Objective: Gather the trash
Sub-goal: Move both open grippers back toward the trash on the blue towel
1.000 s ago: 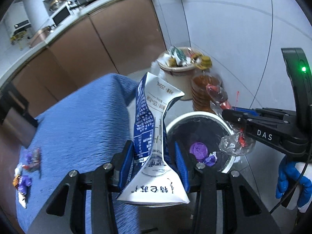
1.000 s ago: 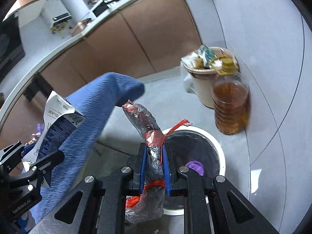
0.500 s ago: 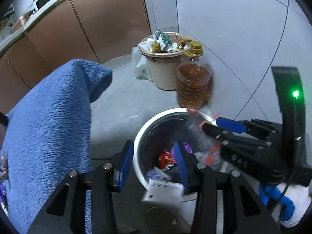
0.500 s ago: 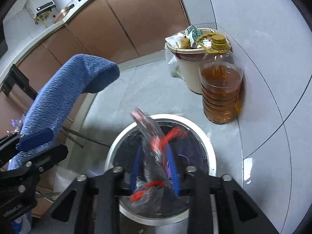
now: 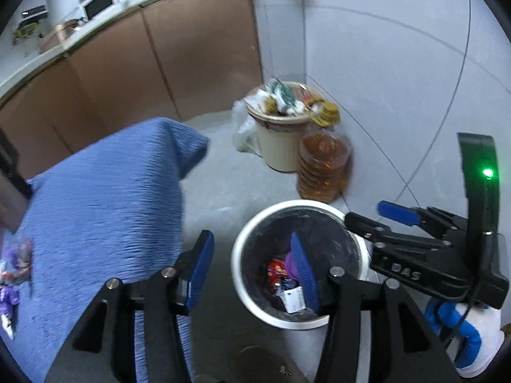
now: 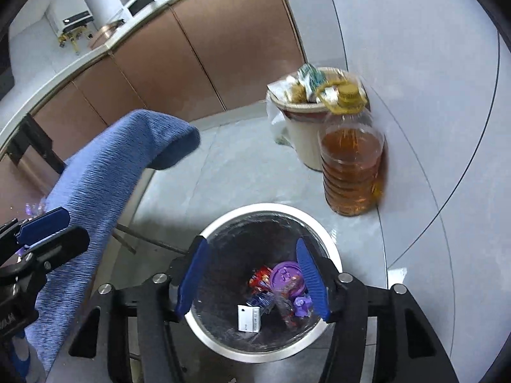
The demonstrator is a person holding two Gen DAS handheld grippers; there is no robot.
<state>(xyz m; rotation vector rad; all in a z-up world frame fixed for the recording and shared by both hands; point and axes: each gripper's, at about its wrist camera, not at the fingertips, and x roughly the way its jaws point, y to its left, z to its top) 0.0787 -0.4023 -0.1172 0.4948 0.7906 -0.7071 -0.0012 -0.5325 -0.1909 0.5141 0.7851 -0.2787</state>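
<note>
A white-rimmed trash bin (image 5: 300, 203) (image 6: 265, 206) with a black liner stands on the floor below both grippers. Inside lie a crushed white carton (image 6: 249, 319) (image 5: 292, 298), a clear plastic wrapper (image 6: 284, 303), a purple lid (image 6: 284, 276) and a red wrapper (image 6: 260, 279) (image 5: 274, 268). My left gripper (image 5: 250, 255) (image 6: 68, 226) hangs by the bin's left rim, jaws opening, nothing between them. My right gripper (image 6: 252, 255) (image 5: 364, 212) is over the bin, jaws opening and empty. Small purple wrappers (image 5: 12, 271) lie on the blue-covered table (image 5: 95, 207) (image 6: 105, 166).
A beige bin (image 5: 281, 146) (image 6: 306, 140) overflowing with rubbish stands against the tiled wall, with a big bottle of amber oil (image 5: 322, 169) (image 6: 351, 172) beside it. Brown cabinets run along the back. A gloved hand (image 5: 463, 335) holds the right gripper.
The left gripper let go of the carton and the right gripper let go of the plastic wrapper; both pieces now lie in the bin. Both pairs of jaws have spread wider.
</note>
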